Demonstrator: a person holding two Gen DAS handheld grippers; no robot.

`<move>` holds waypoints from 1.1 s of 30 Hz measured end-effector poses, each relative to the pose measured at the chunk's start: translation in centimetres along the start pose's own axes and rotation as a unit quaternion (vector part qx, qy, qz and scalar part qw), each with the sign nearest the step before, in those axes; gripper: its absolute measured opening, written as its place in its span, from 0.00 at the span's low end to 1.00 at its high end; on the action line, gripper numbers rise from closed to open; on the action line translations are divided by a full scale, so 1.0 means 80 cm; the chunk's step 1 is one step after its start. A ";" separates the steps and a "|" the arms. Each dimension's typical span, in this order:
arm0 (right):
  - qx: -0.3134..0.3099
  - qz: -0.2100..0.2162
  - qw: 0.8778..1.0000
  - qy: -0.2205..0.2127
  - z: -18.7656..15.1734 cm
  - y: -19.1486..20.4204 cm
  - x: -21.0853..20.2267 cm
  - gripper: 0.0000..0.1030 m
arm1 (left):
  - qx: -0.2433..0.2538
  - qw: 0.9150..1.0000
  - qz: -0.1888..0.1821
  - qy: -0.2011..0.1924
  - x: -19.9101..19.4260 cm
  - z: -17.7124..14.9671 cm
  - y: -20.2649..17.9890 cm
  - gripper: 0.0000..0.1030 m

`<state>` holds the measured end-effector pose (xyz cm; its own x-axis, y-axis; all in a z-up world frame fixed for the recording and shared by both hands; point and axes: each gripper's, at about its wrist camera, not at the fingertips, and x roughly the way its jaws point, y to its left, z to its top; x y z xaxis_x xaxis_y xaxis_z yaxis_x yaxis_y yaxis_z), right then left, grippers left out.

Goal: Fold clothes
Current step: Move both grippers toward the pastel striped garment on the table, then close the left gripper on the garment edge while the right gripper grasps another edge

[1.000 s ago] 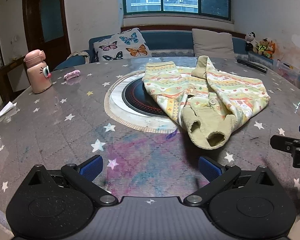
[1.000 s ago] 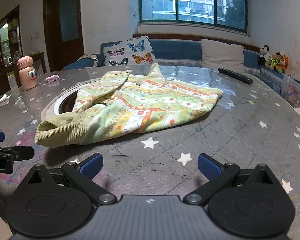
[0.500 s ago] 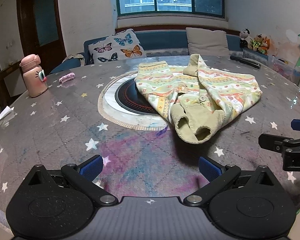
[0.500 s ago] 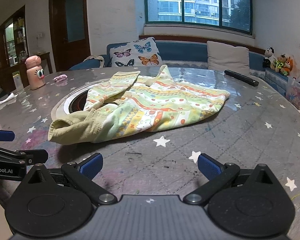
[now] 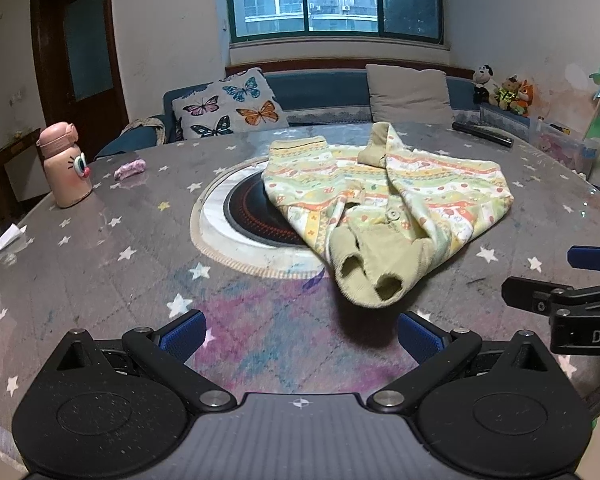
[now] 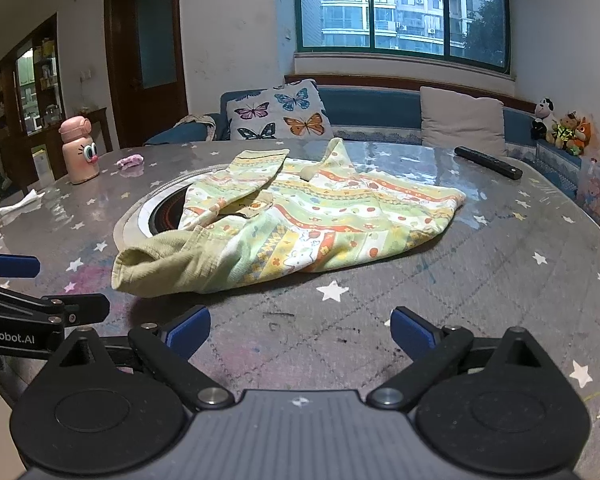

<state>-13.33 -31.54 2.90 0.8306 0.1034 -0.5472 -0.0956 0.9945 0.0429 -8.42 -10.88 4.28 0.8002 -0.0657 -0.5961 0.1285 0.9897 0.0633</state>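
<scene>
A small patterned garment [image 5: 384, 196] in yellow, green and orange lies crumpled on the round table, partly over the table's central dark insert [image 5: 252, 216]. Its plain olive cuffs [image 5: 370, 276] point toward me. In the right wrist view the same garment [image 6: 300, 220] lies ahead, olive cuffs [image 6: 156, 268] at its left end. My left gripper [image 5: 302, 336] is open and empty, just short of the cuffs. My right gripper [image 6: 300, 332] is open and empty near the garment's front hem. Each gripper shows at the edge of the other's view.
A pink bottle [image 5: 64, 168] and a pink scrap [image 5: 130, 168] sit at the far left. A black remote [image 6: 488, 162] lies at the far right. White tissue [image 6: 20, 204] rests by the left rim. A sofa with cushions stands beyond the table [image 5: 100, 280].
Both grippers have drawn back and risen a little, so the garment looks farther off. The garment itself has not moved. Both grippers stay open.
</scene>
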 end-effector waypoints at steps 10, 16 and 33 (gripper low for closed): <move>0.001 0.006 1.000 0.007 0.025 -0.002 0.012 0.92 | 0.001 1.000 -0.007 0.002 0.011 0.031 0.006 0.98; 0.007 0.012 1.000 0.021 0.047 -0.011 0.035 0.86 | 0.016 1.000 -0.011 0.016 0.042 0.064 0.011 0.84; 0.041 0.010 0.997 0.059 0.130 -0.075 0.165 0.74 | 0.075 0.994 -0.052 0.057 0.197 0.152 -0.019 0.77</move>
<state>3.89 -35.93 4.13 0.7582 0.1262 -0.6396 -0.0631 0.9907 0.1207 11.09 -15.00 4.53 0.7082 -0.1431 -0.6914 0.2998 0.9475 0.1110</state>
